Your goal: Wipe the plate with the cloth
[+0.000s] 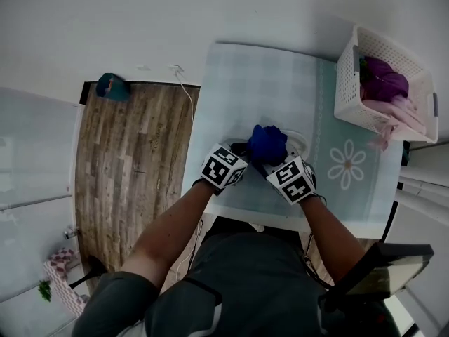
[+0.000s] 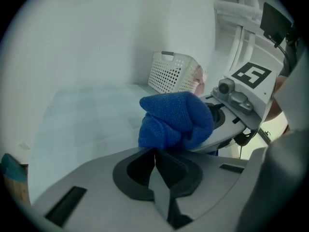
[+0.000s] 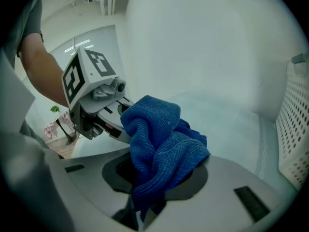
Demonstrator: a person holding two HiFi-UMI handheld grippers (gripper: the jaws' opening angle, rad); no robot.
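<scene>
A bunched blue cloth [image 1: 266, 144] sits between my two grippers at the table's near edge. My right gripper [image 1: 272, 161] is shut on the cloth [image 3: 161, 144], which spills up out of its jaws [image 3: 138, 204]. A white curved rim, apparently the plate [image 1: 301, 140], shows just behind and right of the cloth; the rest is hidden. My left gripper [image 1: 242, 151] sits close on the cloth's left, shut [image 2: 155, 159], with nothing visible between its fingers. The cloth [image 2: 175, 120] hangs just beyond them, apart from them. No plate shows in either gripper view.
A white perforated basket [image 1: 382, 83] with purple and pink fabrics stands at the table's back right. The pale checked tablecloth [image 1: 259, 83] has a flower print [image 1: 347, 163]. Left of the table are wood flooring [image 1: 133, 160], a white cable [image 1: 186, 93] and a teal object [image 1: 112, 86].
</scene>
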